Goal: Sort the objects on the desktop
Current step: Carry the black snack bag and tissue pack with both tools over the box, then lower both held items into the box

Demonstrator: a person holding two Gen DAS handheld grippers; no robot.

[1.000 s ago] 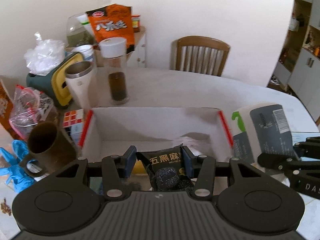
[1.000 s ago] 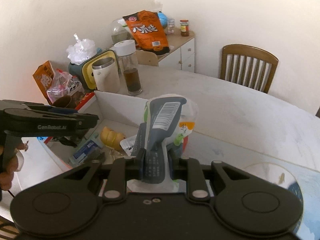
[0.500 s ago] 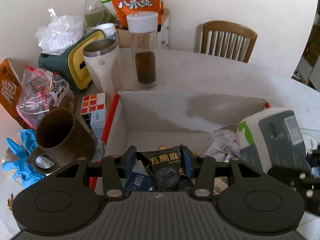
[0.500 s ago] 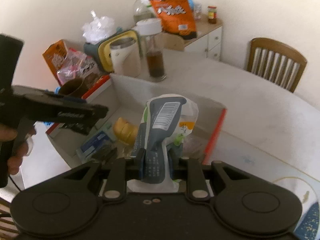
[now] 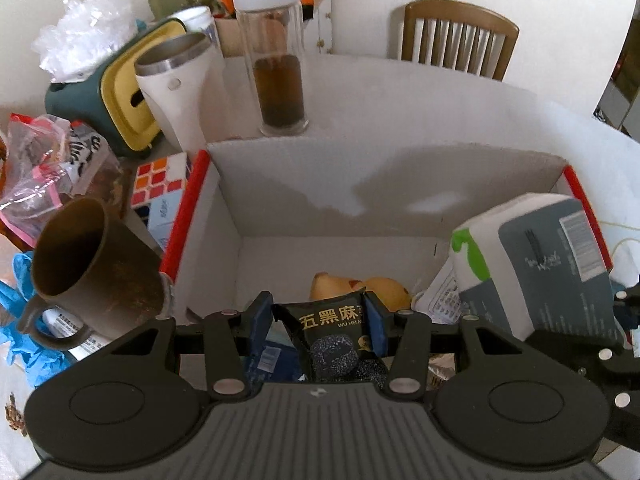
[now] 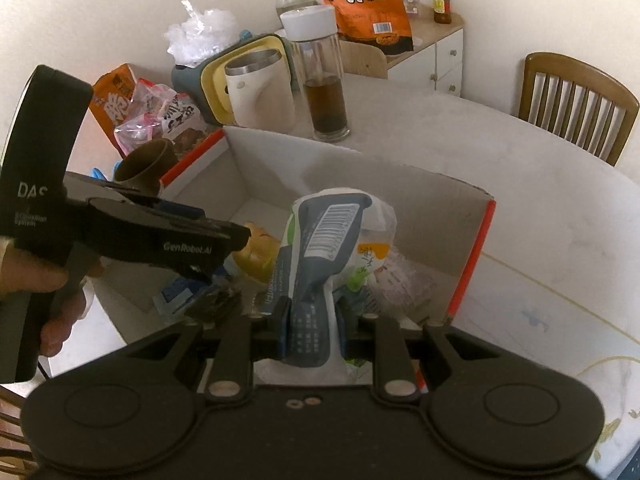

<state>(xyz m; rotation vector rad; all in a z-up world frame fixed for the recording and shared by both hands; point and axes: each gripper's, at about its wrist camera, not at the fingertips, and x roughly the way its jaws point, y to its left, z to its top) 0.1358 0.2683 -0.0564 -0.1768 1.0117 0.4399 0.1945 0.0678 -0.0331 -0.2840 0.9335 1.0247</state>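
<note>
Cardboard box [image 5: 224, 216] with red outer edges, open-topped, standing on the white desk [image 5: 420, 100]. Left gripper [image 5: 319, 318] clamps a black snack packet [image 5: 332, 326] between its blue pads, above the box's near side. Right gripper [image 6: 310, 318] pinches a grey-and-white pouch [image 6: 320, 240], upright over the box's right half. Yellow item [image 5: 360, 286] and small packets lie on the box floor. Brown mug [image 5: 92, 272], puzzle cube [image 5: 160, 178], white tumbler [image 5: 176, 84] and glass bottle [image 5: 276, 60] stand outside the box's left and far walls.
</note>
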